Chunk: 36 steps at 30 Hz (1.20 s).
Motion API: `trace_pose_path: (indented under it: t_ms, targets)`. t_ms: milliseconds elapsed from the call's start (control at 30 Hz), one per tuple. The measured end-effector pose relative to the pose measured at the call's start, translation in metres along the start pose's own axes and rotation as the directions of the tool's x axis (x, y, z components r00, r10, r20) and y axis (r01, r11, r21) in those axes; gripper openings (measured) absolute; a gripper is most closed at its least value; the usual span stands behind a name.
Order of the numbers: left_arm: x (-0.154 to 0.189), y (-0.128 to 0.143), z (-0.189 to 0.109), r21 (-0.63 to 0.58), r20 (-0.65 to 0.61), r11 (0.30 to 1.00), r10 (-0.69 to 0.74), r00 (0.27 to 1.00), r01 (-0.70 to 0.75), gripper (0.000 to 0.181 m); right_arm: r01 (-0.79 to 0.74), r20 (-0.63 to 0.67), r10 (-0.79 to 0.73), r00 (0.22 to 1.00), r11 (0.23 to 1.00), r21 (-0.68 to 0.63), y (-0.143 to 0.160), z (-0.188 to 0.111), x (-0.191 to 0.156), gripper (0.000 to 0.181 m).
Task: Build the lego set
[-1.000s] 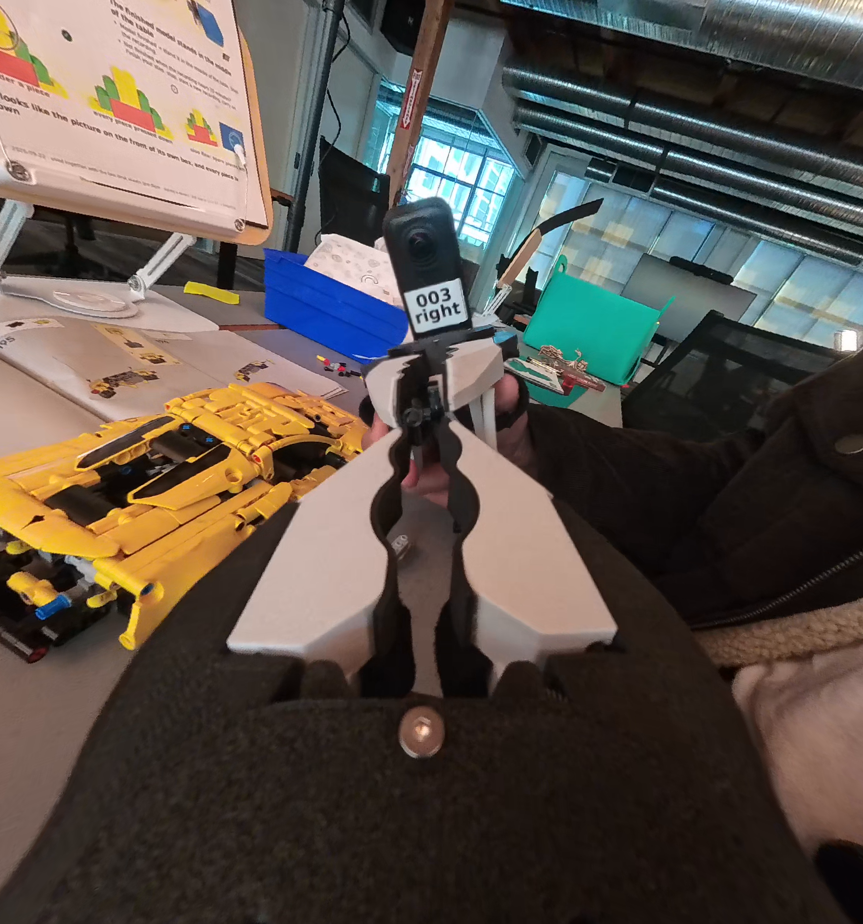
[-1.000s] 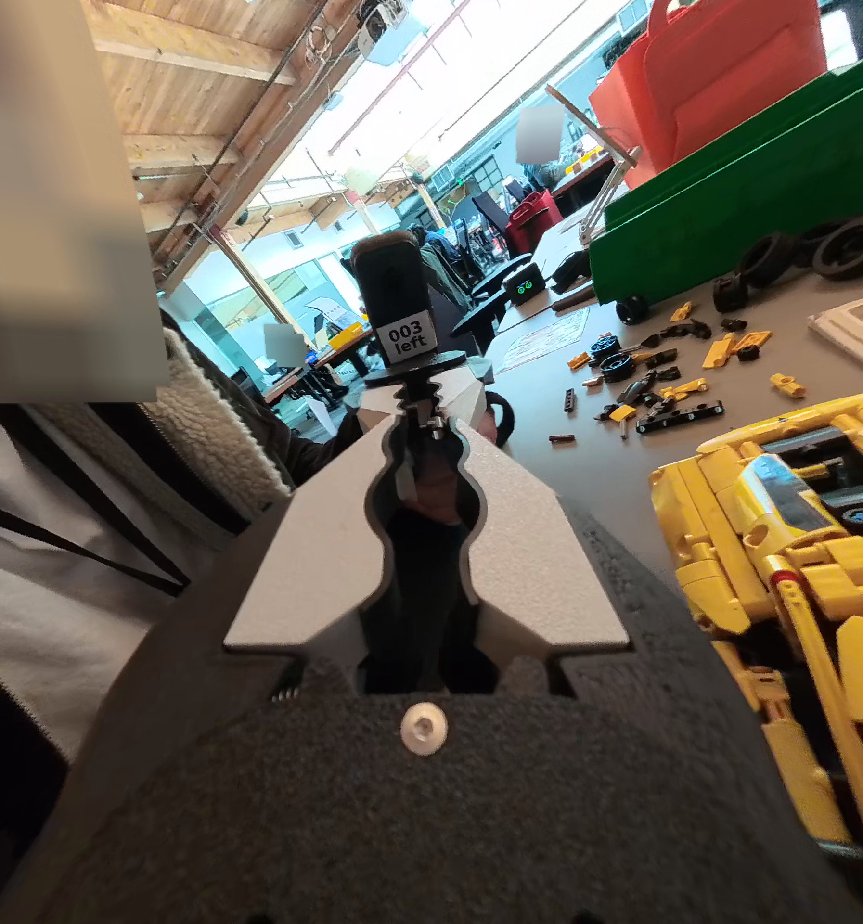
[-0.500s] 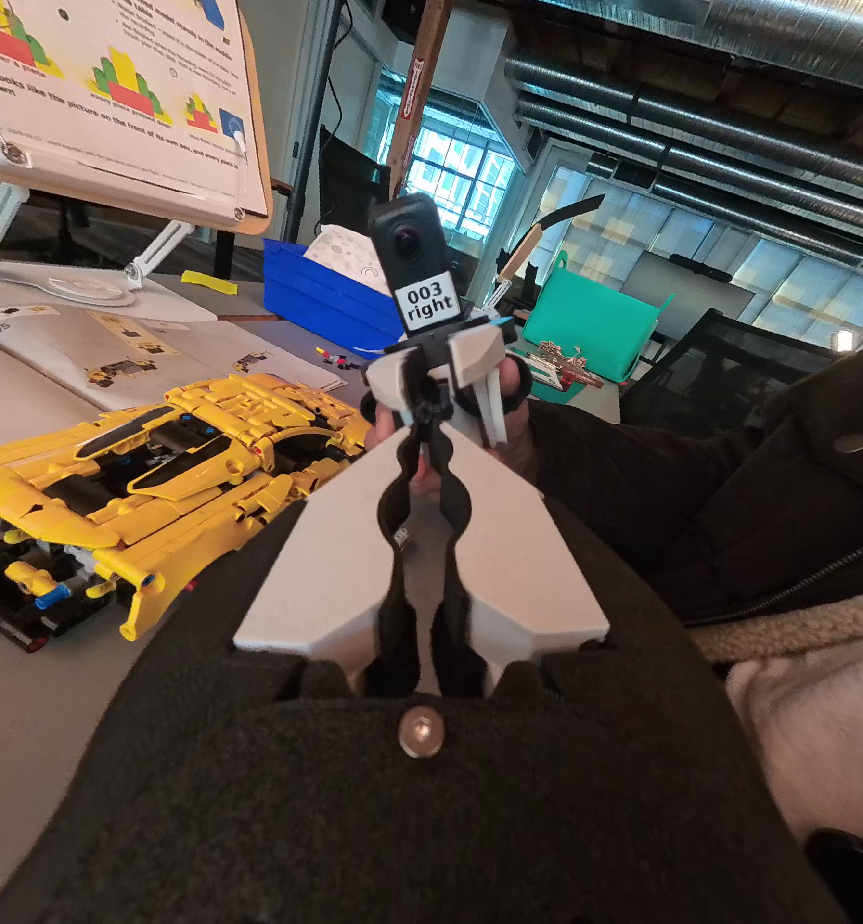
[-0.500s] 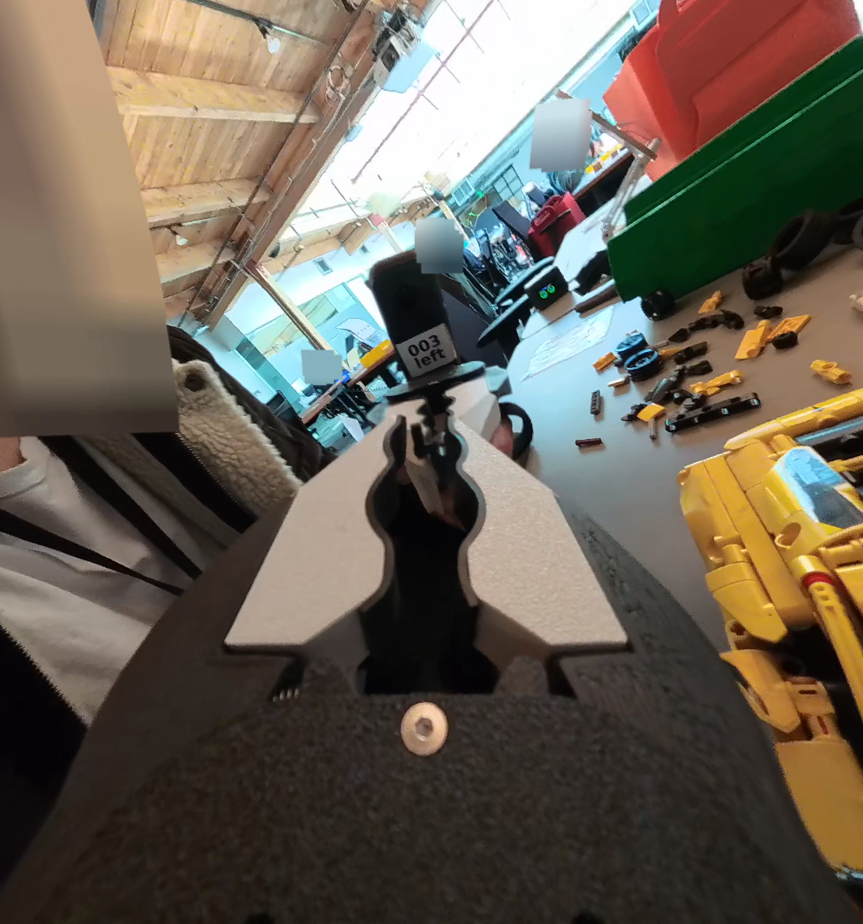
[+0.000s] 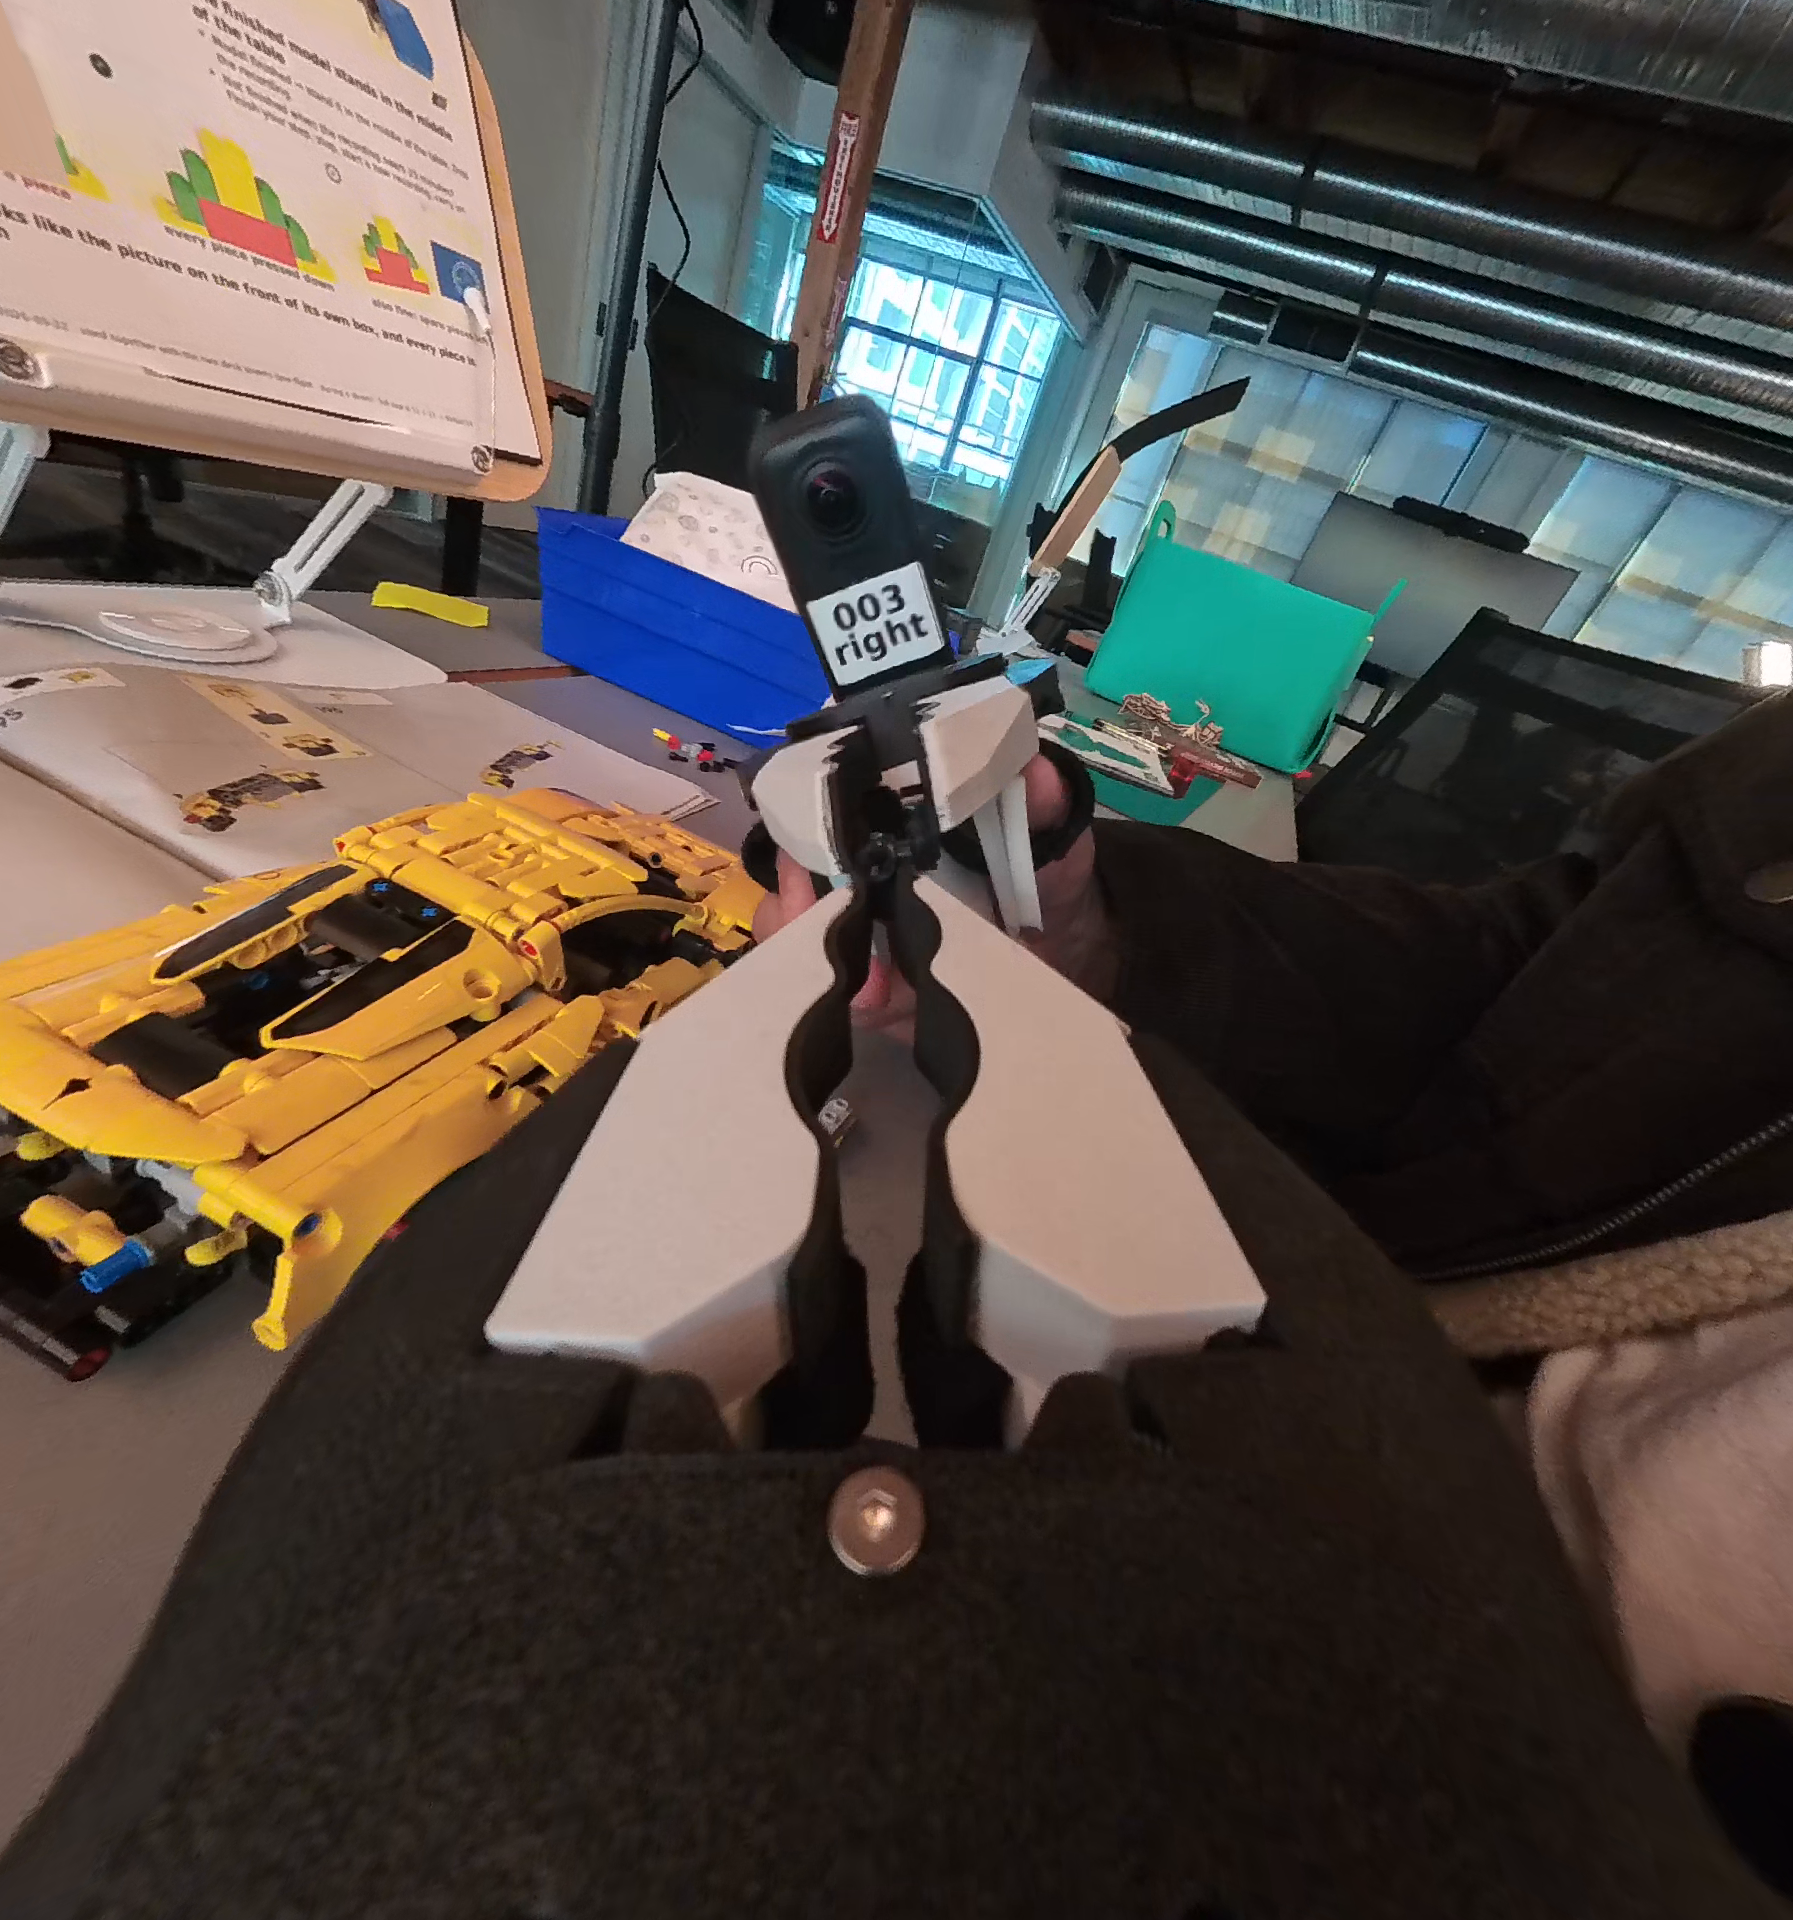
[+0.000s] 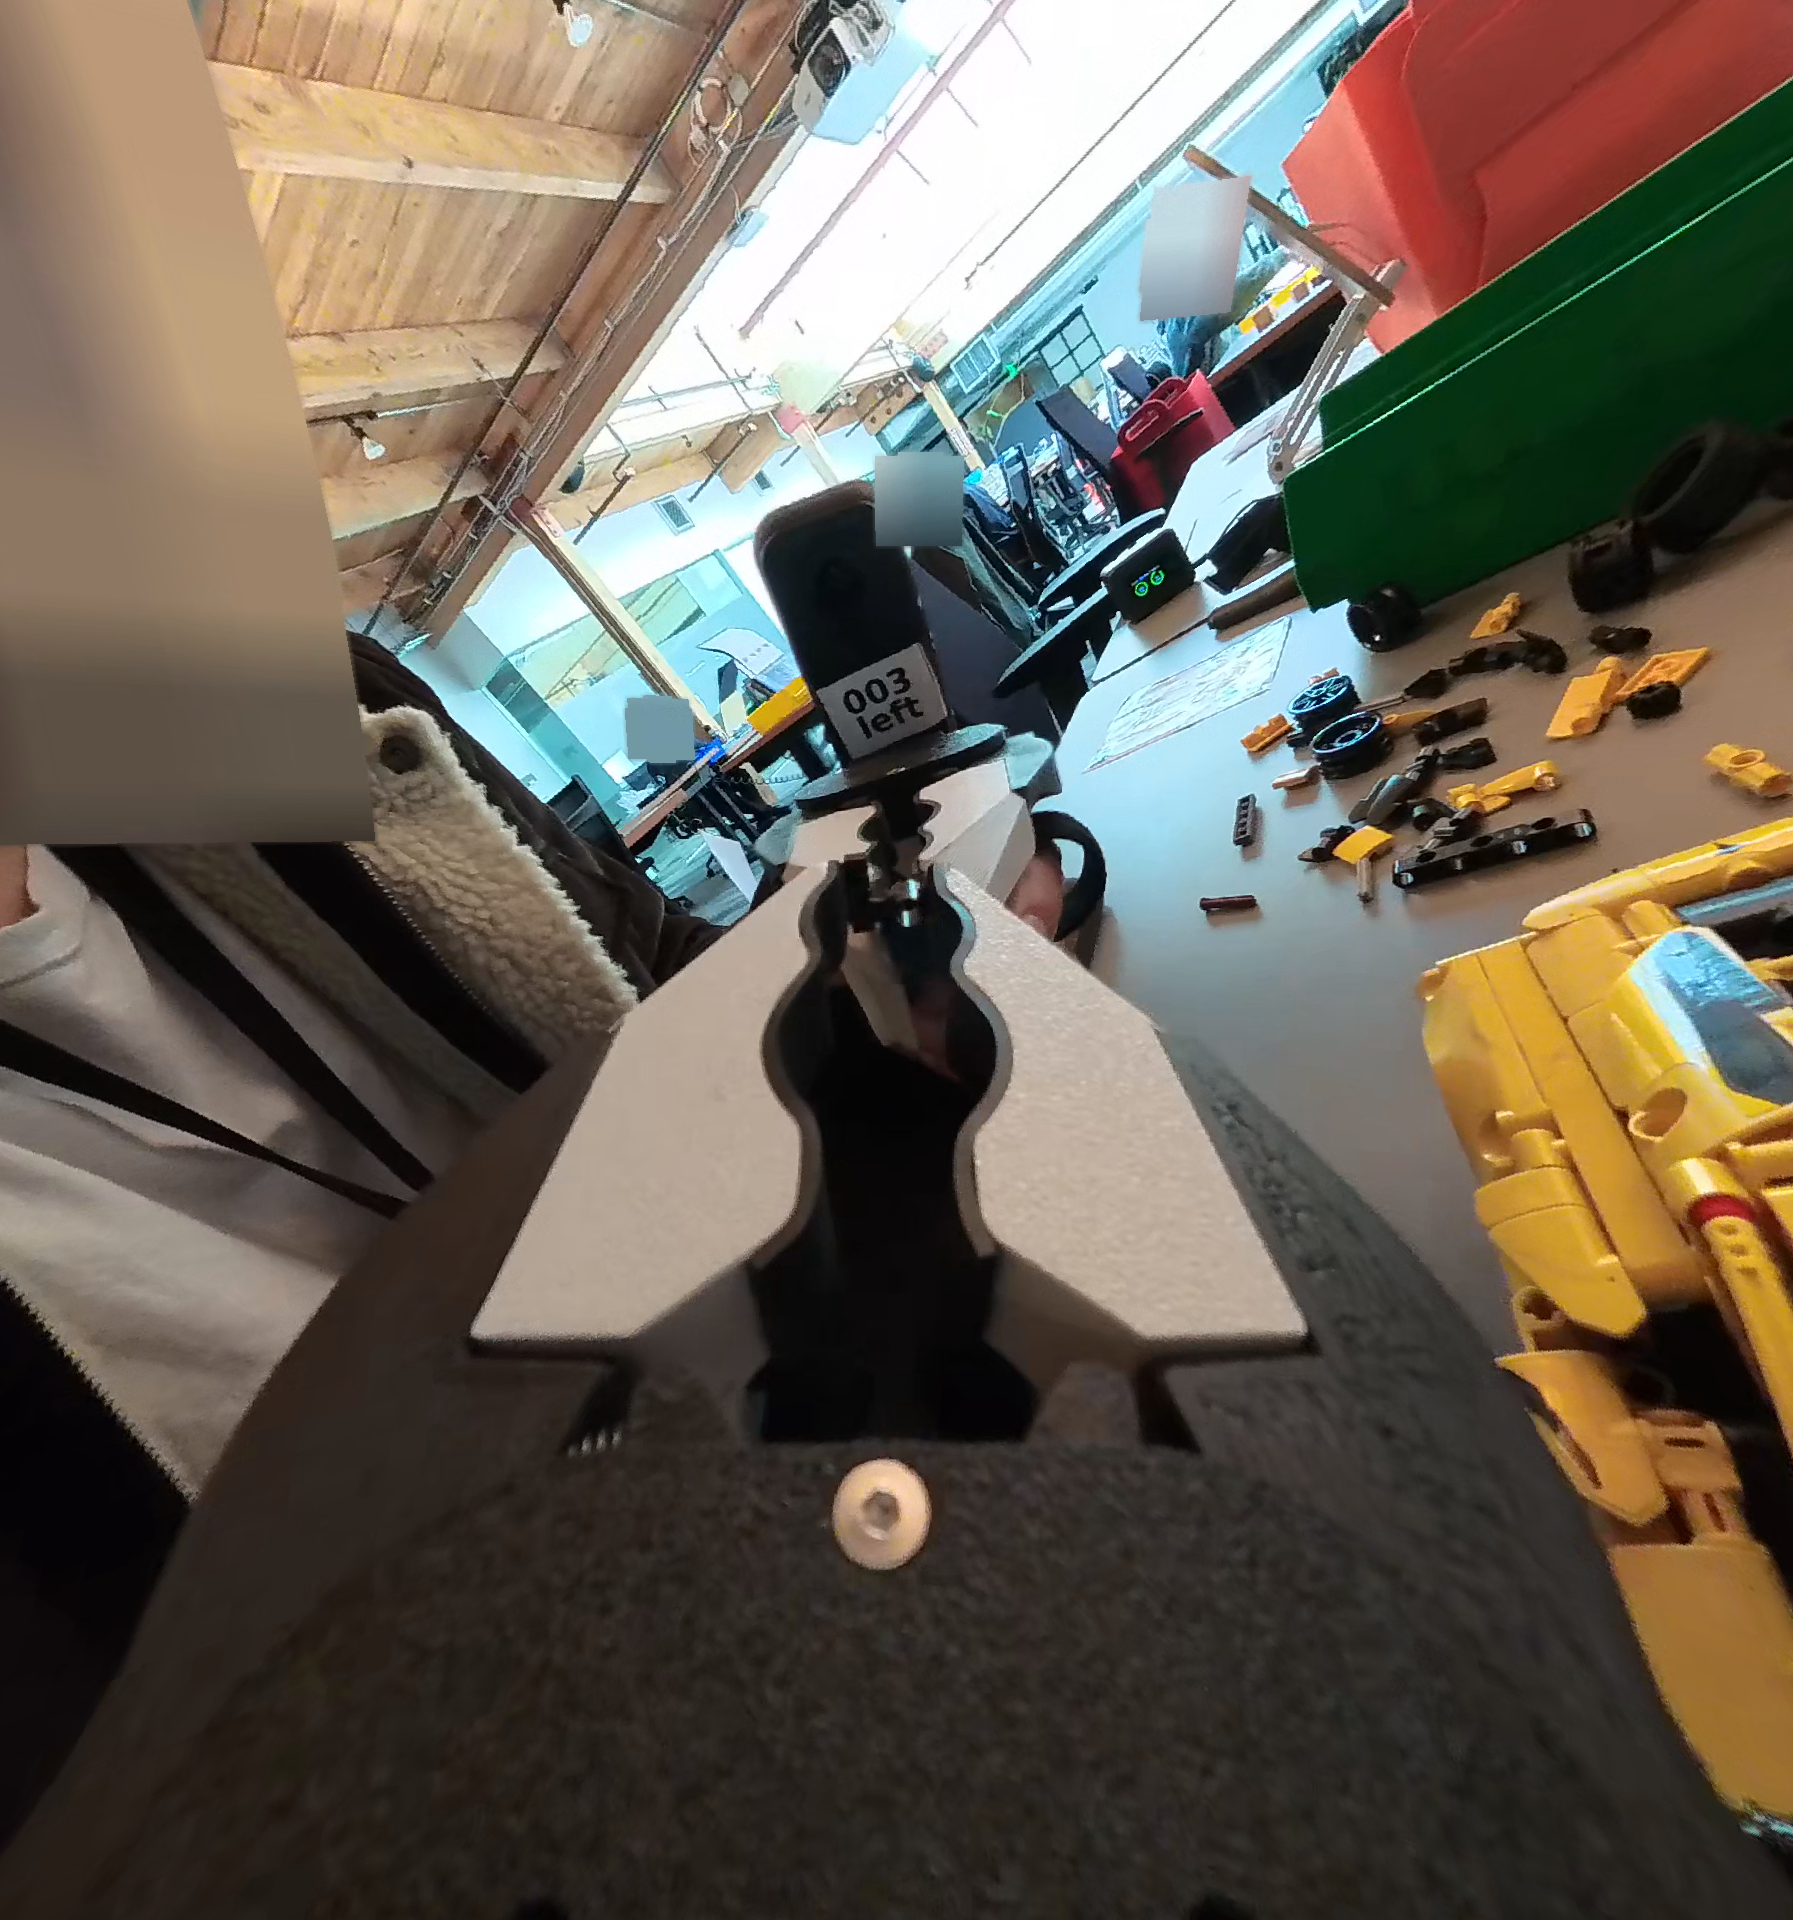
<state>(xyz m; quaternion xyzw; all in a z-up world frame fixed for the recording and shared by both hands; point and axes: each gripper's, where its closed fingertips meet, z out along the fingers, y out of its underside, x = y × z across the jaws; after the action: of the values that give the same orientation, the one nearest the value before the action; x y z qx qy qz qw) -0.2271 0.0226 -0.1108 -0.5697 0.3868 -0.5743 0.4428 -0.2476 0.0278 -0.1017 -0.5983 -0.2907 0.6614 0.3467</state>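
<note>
While both grippers meet tip to tip above the table, a small black piece sits between them

L gripper (image 5: 879,883) & R gripper (image 6: 887,899) look clenched on one tiny black lego part (image 5: 876,857), prob. a pin being re-gripped or joined mid-air; yellow lego car (image 5: 352,997) lies on table (image 5: 61,1538) just beside, loose parts (image 6: 1432,769) farther off. Next: free one gripper w/o dropping it, carry to car

Daylight floods from the far grid-paned windows (image 5: 933,353), skylight strip (image 6: 871,208) blown out, fisheye bending edges, near foreground soft
</note>
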Motion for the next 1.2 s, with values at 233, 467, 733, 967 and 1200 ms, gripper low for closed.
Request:
trace_pose_path:
  t_ms: [233,467,733,967,1200]
  targets:
    - [0.000,0.000,0.000,-0.004,0.012,1.000,0.028,1.000,-0.028,0.002,0.043,-0.012,-0.043,0.999,0.999,0.003,0.001,0.000,0.001,0.013]
    - [-0.001,0.002,0.001,-0.014,0.018,0.999,0.033,0.999,-0.033,0.002,0.097,-0.038,-0.097,0.995,0.995,-0.008,0.002,0.000,0.003,0.013]
    - [0.003,0.001,0.001,-0.014,-0.003,0.999,0.036,0.999,-0.036,0.003,0.129,-0.025,-0.129,0.991,0.992,-0.003,0.002,-0.001,0.001,0.012]
    - [0.014,-0.007,0.000,0.035,-0.047,0.998,0.057,0.997,-0.055,0.000,0.147,-0.045,-0.145,0.988,0.989,0.037,0.001,0.002,0.006,0.000]
    - [0.003,-0.003,-0.001,0.010,0.000,0.999,0.043,0.999,-0.043,0.000,0.154,-0.151,-0.146,0.978,0.987,0.042,-0.012,-0.010,0.017,0.000]
